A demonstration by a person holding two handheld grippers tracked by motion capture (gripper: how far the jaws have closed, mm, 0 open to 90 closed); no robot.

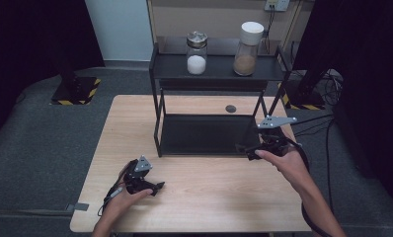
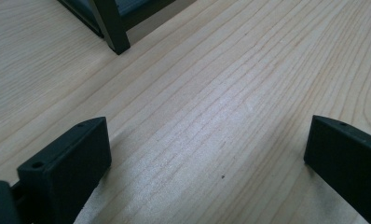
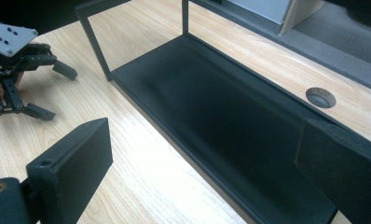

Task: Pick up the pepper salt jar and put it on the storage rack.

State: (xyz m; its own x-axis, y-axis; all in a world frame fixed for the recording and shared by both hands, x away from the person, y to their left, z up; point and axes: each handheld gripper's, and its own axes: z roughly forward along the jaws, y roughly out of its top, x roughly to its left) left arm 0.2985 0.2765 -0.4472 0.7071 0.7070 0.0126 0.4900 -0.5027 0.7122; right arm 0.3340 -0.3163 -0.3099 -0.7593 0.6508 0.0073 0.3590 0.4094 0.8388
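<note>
Pale wooden surface [image 1: 199,192] on grey carpet, dark curtains to both sides, seen from the high view. Black two-tier metal rack [image 1: 209,136] standing at the far middle of the surface. On its top shelf, two jars well apart: glass jar of white powder [image 1: 196,53] with a metal lid to the left, jar of brown powder [image 1: 247,48] with a white cap to the right. Small round dark grommet [image 1: 230,108] set in the surface behind the rack's lower tray. Left tongs [image 1: 152,187] held low over the near left part of the surface by the left hand [image 1: 123,197], jaws spread and pointing right. Right tongs [image 1: 246,150] held by the right hand [image 1: 283,163] at the rack's near right corner, grey three-cornered plate [image 1: 276,121] on top.

From the left gripper view: jaws wide apart, nothing between them, only bare wood grain below. Rack leg [image 2: 111,25] standing on the surface at upper left, well ahead of the jaws.

From the right gripper view: jaws wide apart and empty, looking down into the rack's lower tray [image 3: 211,116], one jaw over the wood just before the tray's rim, the other over the tray. Grommet [image 3: 320,97] beyond the tray at right. Left tongs [image 3: 44,93] at far left, open, resting near the surface.
</note>
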